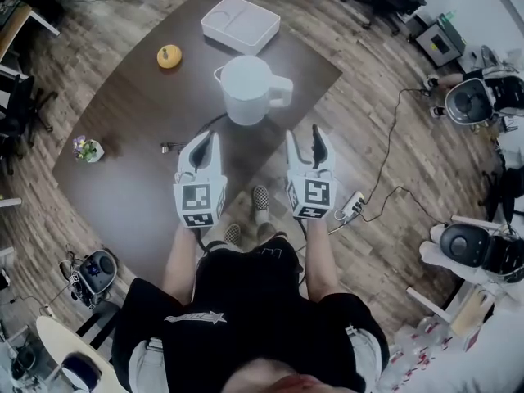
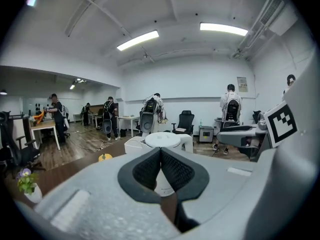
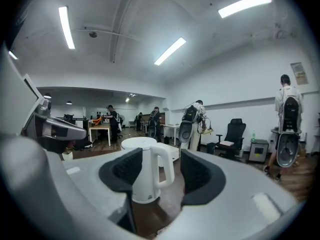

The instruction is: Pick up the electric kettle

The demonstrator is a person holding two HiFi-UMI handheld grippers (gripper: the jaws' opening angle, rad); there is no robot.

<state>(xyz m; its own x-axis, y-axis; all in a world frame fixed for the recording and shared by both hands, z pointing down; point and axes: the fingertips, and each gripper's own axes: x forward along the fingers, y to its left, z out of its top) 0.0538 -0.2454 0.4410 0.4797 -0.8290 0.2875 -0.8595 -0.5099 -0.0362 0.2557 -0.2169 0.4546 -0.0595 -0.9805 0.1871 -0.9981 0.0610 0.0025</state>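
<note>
The white electric kettle [image 1: 246,88] stands upright on the dark brown table [image 1: 131,187], its handle [image 1: 280,91] pointing right. Both grippers hover over the table's near edge, short of the kettle and apart from it. My left gripper [image 1: 214,140] aims at the kettle's left side; in the left gripper view its pads [image 2: 150,169] meet with nothing between them, and the kettle [image 2: 167,139] shows just beyond. My right gripper [image 1: 315,136] is open and empty. In the right gripper view the kettle [image 3: 142,184] and its handle [image 3: 167,170] appear through the gap between the jaws, farther ahead.
A white square box [image 1: 240,23] lies behind the kettle, and a yellow round object [image 1: 169,56] sits to its left. A small flower pot [image 1: 88,149] stands at the table's left edge. A power strip [image 1: 352,207] with cables lies on the floor at right. People and chairs are in the background.
</note>
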